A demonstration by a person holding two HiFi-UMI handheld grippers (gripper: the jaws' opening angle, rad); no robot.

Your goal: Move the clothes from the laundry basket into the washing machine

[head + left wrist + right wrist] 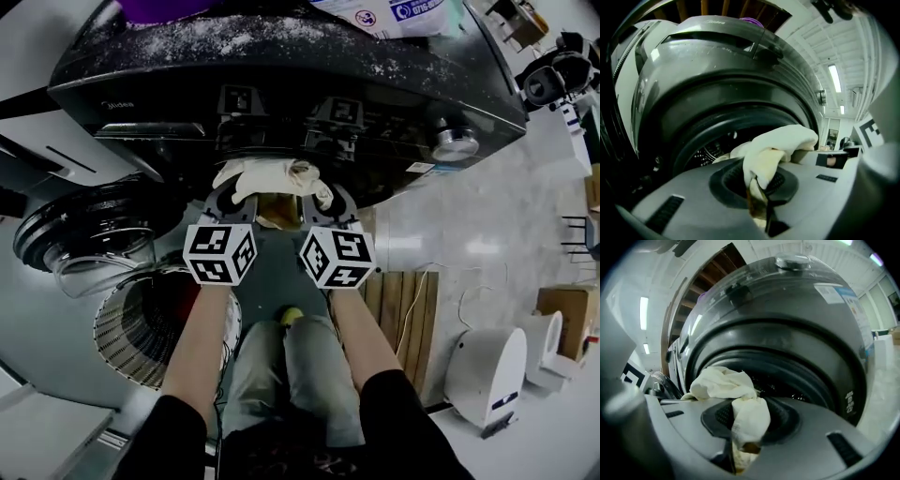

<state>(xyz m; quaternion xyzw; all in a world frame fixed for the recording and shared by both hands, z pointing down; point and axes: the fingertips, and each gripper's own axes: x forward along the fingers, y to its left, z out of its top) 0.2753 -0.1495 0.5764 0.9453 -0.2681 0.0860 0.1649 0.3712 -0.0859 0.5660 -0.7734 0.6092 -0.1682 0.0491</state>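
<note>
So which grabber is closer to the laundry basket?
Left. The left gripper is on the laundry basket's side; the right gripper is farther over, across the cream cloth both grip.

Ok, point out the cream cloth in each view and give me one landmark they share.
Head view: cream cloth at upper centre, just under the washing machine's front edge.
Left gripper view: cream cloth right of centre, bunched up out of the jaws.
Right gripper view: cream cloth left of centre, rising from the jaws.
Shared landmark: the dark washing machine, filling each picture's upper part.
</note>
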